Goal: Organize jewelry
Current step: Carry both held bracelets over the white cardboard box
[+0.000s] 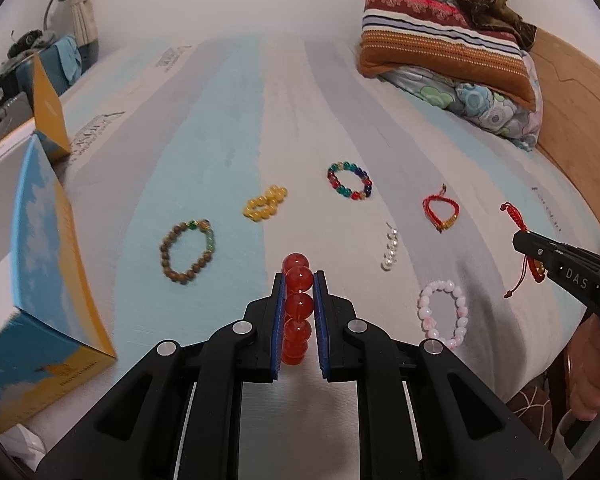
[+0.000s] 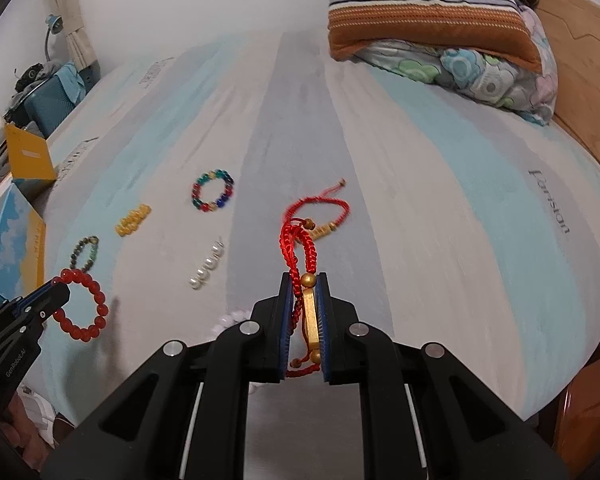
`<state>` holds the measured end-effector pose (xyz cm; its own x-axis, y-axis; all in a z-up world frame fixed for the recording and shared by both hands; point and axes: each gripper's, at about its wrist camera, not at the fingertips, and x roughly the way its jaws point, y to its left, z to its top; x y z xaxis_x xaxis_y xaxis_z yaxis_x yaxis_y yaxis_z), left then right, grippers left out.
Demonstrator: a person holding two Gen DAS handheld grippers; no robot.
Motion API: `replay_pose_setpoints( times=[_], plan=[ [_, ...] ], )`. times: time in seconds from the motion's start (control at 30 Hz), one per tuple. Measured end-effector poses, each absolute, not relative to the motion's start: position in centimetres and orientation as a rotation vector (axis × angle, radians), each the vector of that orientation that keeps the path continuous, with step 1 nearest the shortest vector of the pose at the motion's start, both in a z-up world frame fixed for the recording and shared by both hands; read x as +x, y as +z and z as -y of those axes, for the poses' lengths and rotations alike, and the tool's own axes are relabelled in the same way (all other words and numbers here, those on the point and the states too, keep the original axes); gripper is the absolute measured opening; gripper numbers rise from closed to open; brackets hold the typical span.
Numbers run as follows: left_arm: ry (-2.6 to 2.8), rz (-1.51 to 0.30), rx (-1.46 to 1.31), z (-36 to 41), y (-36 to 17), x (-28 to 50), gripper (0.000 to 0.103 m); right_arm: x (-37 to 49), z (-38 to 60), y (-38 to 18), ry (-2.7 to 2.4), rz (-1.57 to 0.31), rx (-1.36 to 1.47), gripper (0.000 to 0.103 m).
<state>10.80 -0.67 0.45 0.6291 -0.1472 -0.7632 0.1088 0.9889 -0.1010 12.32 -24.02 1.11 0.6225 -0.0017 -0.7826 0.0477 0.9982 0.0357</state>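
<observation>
A blue-and-yellow box (image 1: pixel 40 280) stood at the striped bed's (image 1: pixel 228 128) left edge, folded quilts (image 1: pixel 452 52) far right. The left tool (image 1: pixel 300 312) pinched a red bead bracelet (image 1: pixel 298 304) above the sheet; the right tool (image 2: pixel 304 320) pinched a red cord bracelet (image 2: pixel 304 248).

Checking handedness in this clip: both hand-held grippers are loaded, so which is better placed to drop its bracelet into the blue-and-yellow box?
Left. The box sits at the bed's left edge, beside the left hand-held gripper holding the red bead bracelet. The right hand-held gripper, gripping the red cord bracelet, is across the bed.
</observation>
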Motion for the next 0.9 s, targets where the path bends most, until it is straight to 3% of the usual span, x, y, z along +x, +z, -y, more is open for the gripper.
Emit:
replay_pose_setpoints(
  times=[0.5, 0.9],
  plan=[
    [-0.040, -0.832, -0.055, -5.7, 6.6, 11.5, 0.013, 14.9, 16.1, 5.8, 0.111, -0.883, 0.044, 0.011],
    [0.070, -0.778, -0.107, -13.8, 11.4, 9.3, 0.013, 15.5, 4.2, 9.7, 0.273, -0.837, -0.021, 0.011]
  ],
)
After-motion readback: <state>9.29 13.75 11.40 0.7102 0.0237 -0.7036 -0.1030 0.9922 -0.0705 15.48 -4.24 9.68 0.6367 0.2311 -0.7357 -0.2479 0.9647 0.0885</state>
